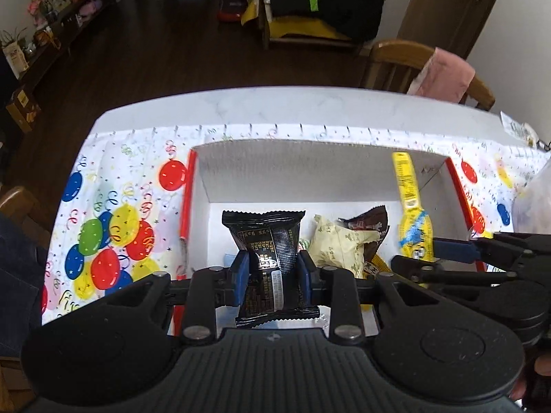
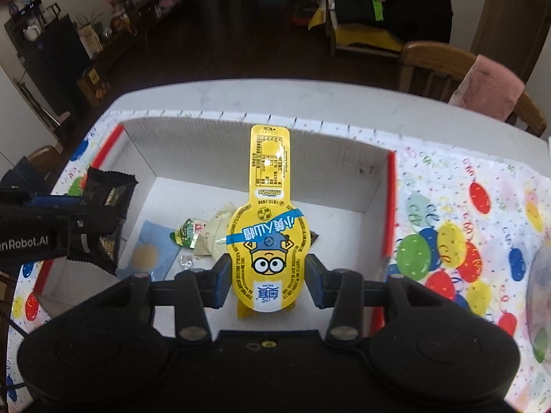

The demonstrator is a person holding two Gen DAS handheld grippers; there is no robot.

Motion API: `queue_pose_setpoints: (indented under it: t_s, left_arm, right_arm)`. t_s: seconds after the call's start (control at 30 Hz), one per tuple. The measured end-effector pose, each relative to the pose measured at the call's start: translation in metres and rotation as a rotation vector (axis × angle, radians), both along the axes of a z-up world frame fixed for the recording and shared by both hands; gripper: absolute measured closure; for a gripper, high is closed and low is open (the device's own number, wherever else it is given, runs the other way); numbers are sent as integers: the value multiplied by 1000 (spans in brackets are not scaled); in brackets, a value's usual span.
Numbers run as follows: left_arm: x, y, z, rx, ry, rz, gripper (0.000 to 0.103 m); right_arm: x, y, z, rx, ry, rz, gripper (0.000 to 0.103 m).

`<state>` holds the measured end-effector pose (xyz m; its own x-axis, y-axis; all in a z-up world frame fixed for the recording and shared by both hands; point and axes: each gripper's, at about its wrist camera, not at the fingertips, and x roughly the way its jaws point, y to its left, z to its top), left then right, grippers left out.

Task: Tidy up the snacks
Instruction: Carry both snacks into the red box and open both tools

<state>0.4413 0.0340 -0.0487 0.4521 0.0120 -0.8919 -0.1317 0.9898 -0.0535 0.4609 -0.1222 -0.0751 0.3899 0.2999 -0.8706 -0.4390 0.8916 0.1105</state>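
Observation:
My left gripper is shut on a black snack packet and holds it over the white cardboard box. My right gripper is shut on a yellow Minions snack pack, upright over the same box. The yellow pack also shows in the left wrist view, and the black packet shows in the right wrist view. In the box lie a cream packet, a brown packet, a green candy and a light blue packet.
The box stands on a balloon-print cloth over a white table. A wooden chair with a pink cloth stands behind the table at the right. A clear plastic bag lies at the right edge.

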Motion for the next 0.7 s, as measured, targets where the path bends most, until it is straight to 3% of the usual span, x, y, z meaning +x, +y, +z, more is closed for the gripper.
queue_pose_setpoints:
  t_s: [0.43, 0.7]
  left_arm:
    - [24, -4, -43, 48, 158, -35, 74]
    - [26, -3, -55, 54, 190, -43, 74]
  right_arm:
    - [18, 16, -38, -54, 116, 51, 60]
    - [22, 14, -43, -66, 133, 52, 59]
